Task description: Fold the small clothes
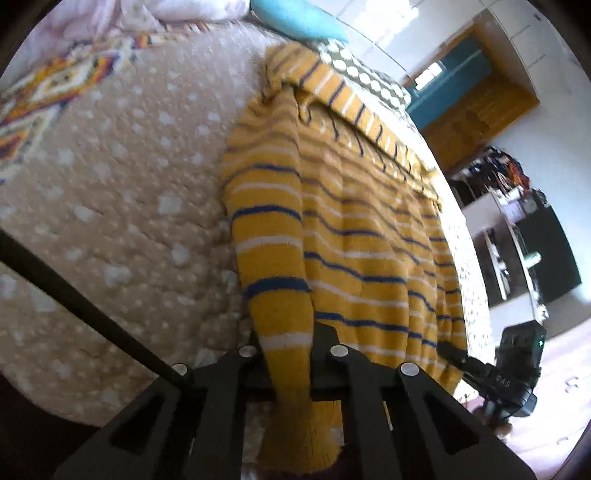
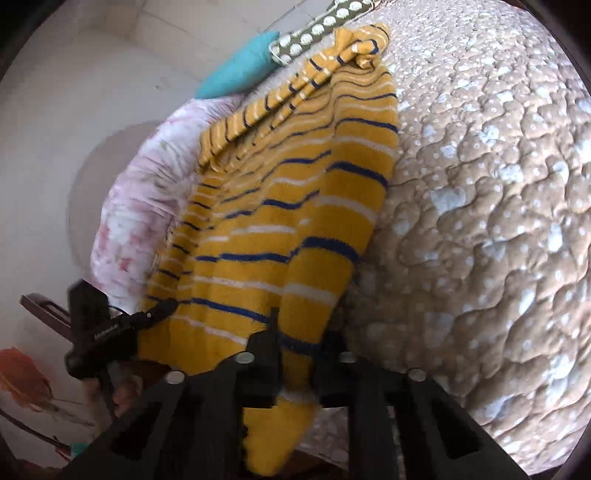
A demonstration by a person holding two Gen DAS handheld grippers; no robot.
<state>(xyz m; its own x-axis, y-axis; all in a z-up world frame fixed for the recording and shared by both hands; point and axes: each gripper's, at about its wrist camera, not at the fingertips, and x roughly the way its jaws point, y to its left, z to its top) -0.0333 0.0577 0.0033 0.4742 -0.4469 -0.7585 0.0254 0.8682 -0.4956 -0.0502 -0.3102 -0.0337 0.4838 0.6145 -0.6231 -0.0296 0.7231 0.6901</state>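
In the left wrist view, the yellow striped garment (image 1: 351,229) lies on the quilted bed cover (image 1: 110,221) and fills the centre and right of the frame. Its long axis runs from the fingers at the bottom up toward the blue pillow (image 1: 295,18) at the top. The left gripper (image 1: 288,354) has its fingers pressed together on one long yellow tube of cloth, a sleeve or leg, which passes between them and hangs off below. At the lower right of that frame the right gripper (image 1: 454,354) bites the garment's other near corner.

In the right wrist view, the left gripper shows at lower left and the right gripper's own fingers pinch a second striped tube at bottom centre. Both hands sit at the near end, side by side, so I judge that any fold must carry this end away, up the frame.
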